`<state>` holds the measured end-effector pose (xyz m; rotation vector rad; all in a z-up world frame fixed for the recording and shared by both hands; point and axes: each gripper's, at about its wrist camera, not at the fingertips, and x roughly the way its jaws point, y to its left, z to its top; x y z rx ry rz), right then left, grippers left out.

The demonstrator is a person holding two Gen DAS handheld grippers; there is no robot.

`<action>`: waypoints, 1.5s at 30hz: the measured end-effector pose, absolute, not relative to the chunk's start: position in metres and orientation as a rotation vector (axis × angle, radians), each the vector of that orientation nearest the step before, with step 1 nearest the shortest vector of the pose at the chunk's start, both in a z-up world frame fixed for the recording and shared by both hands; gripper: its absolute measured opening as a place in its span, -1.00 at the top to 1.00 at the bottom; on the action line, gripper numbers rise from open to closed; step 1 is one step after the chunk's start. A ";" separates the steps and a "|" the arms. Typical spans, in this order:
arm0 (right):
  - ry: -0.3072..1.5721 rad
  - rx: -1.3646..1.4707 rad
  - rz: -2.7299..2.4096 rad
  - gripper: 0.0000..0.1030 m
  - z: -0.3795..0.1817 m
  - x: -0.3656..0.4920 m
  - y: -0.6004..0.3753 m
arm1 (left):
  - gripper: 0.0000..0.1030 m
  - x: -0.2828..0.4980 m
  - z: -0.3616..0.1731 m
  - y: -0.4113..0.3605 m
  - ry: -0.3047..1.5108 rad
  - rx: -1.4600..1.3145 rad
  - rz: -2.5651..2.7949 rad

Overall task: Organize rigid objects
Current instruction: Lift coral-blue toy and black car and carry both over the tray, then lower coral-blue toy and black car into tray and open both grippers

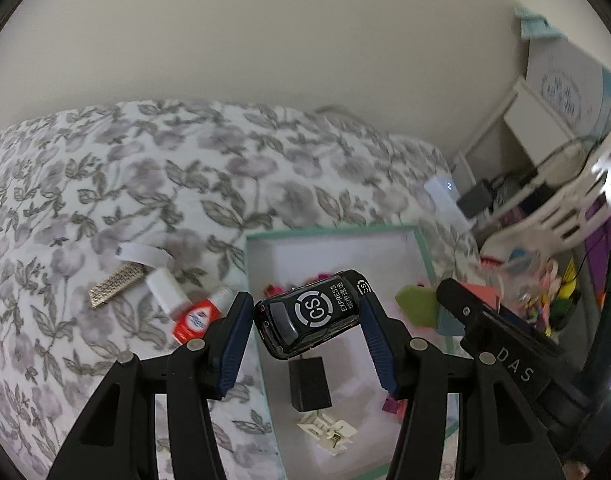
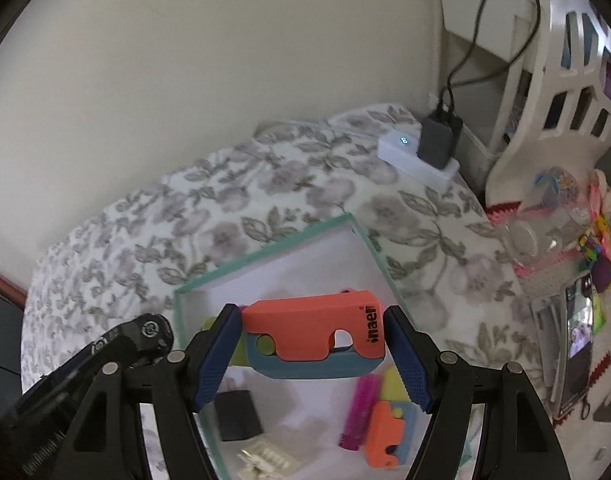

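My left gripper [image 1: 307, 314] is shut on a black toy car [image 1: 311, 314] marked "CS EXPRESS" and holds it above a shallow white box with a mint-green rim [image 1: 325, 233]. My right gripper [image 2: 313, 334] is shut on an orange, blue and green plastic toy [image 2: 317, 338], held above the same box [image 2: 265, 254]. In the box lie a black cube adapter [image 1: 309, 382], a white clip [image 1: 325, 428], a second orange toy [image 2: 385, 436] and a magenta piece [image 2: 361, 412]. The right gripper's body [image 1: 501, 340] shows at the right in the left wrist view.
The box sits on a floral bedspread [image 1: 145, 184]. To its left lie a red-and-white bottle [image 1: 197, 316], a white item [image 1: 165, 286], a glittery strip [image 1: 115, 284] and a white band [image 1: 145, 252]. A white power strip with a charger [image 2: 421, 148], a white basket [image 2: 561, 92] and coloured clutter stand at the right.
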<state>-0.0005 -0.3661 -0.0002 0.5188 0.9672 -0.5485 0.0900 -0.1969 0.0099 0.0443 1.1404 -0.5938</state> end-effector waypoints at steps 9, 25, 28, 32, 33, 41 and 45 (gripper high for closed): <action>1.059 0.538 -0.566 -0.46 -0.032 -0.002 -0.378 | -0.10 0.080 -0.020 -0.221 1.189 0.122 -0.583; 1.189 0.564 -0.577 -0.47 -0.077 0.001 -0.386 | -0.10 0.080 -0.059 -0.229 1.300 0.139 -0.567; 1.202 0.571 -0.577 -0.47 -0.082 0.002 -0.386 | -0.10 0.080 -0.063 -0.229 1.317 0.138 -0.561; 1.195 0.570 -0.574 -0.47 -0.080 0.001 -0.386 | -0.16 0.080 -0.061 -0.229 1.313 0.140 -0.560; 1.195 0.565 -0.576 -0.47 -0.080 0.001 -0.386 | -0.18 0.079 -0.060 -0.229 1.310 0.143 -0.558; 1.153 0.552 -0.584 -0.48 -0.062 -0.001 -0.387 | -0.21 0.080 -0.048 -0.229 1.295 0.137 -0.579; 1.088 0.546 -0.571 -0.48 -0.037 -0.004 -0.385 | -0.21 0.080 -0.033 -0.225 1.267 0.126 -0.593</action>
